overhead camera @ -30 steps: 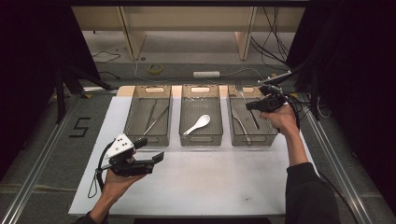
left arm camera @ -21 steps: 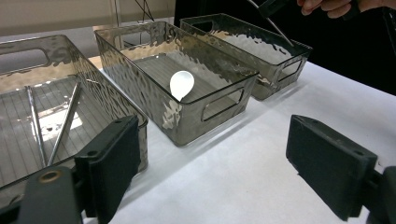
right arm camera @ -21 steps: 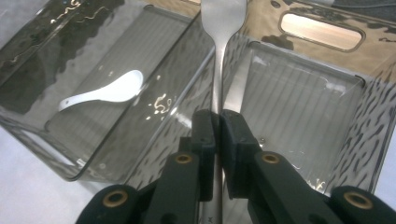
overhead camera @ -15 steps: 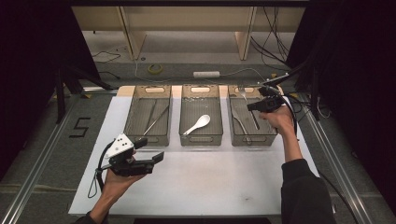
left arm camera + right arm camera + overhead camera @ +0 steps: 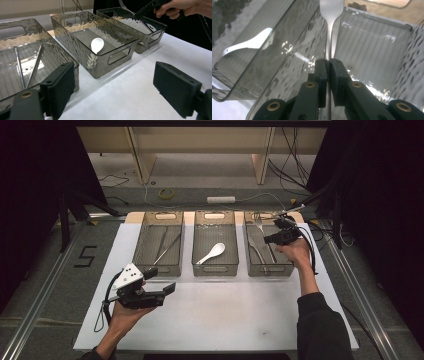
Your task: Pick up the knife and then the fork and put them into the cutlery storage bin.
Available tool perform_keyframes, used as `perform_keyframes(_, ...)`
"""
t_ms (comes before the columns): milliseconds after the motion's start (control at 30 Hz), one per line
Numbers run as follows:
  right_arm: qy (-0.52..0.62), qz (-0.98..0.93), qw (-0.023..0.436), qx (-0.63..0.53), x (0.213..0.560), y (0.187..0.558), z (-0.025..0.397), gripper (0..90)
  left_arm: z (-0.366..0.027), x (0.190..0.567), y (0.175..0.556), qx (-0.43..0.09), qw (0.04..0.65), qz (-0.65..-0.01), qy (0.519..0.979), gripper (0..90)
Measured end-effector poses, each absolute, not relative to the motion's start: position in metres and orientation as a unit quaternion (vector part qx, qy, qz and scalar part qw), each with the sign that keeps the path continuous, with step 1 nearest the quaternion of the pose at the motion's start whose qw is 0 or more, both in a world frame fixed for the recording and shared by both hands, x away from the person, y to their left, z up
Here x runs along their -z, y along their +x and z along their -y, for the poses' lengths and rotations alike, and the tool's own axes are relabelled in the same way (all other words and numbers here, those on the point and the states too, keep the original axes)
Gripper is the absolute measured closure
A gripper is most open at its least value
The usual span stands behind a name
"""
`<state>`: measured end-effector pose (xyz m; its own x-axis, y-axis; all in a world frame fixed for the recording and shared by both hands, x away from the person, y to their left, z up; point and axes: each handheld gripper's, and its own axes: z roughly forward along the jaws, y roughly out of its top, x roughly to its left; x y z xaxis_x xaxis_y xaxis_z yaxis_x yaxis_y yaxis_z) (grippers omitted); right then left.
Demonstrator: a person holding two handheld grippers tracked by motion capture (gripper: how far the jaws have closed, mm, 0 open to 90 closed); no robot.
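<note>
Gripping fork (image 5: 329, 30) handle between right gripper (image 5: 328, 65) fingers (image 5: 321, 72) — above right bin (image 5: 374, 50)

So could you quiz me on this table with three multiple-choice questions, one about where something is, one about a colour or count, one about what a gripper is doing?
1. Where does the white spoon lie?
A. Left bin
B. Middle bin
C. On the white mat

2. How many clear bins stand on the mat?
A. Two
B. Three
C. Four

3. What is the right gripper doing?
A. Clamping a fork
B. Hanging open
C. Holding the spoon

Answers:
1 B, the high view shows the spoon in the centre bin.
2 B, three bins sit in a row.
3 A, its jaws close on the fork's handle, while the left gripper is open.
</note>
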<state>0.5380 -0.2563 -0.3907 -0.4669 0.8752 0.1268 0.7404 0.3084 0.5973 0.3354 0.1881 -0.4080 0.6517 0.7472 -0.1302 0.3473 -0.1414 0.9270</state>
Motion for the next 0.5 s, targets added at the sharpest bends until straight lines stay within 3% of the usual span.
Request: perform_keyframes(500,0.511,-0.801,0.110,-0.292,0.405,0.540,0.251,84.7,-0.188,0.408,0.335,-0.186,0.538,-0.373,0.732,17.3)
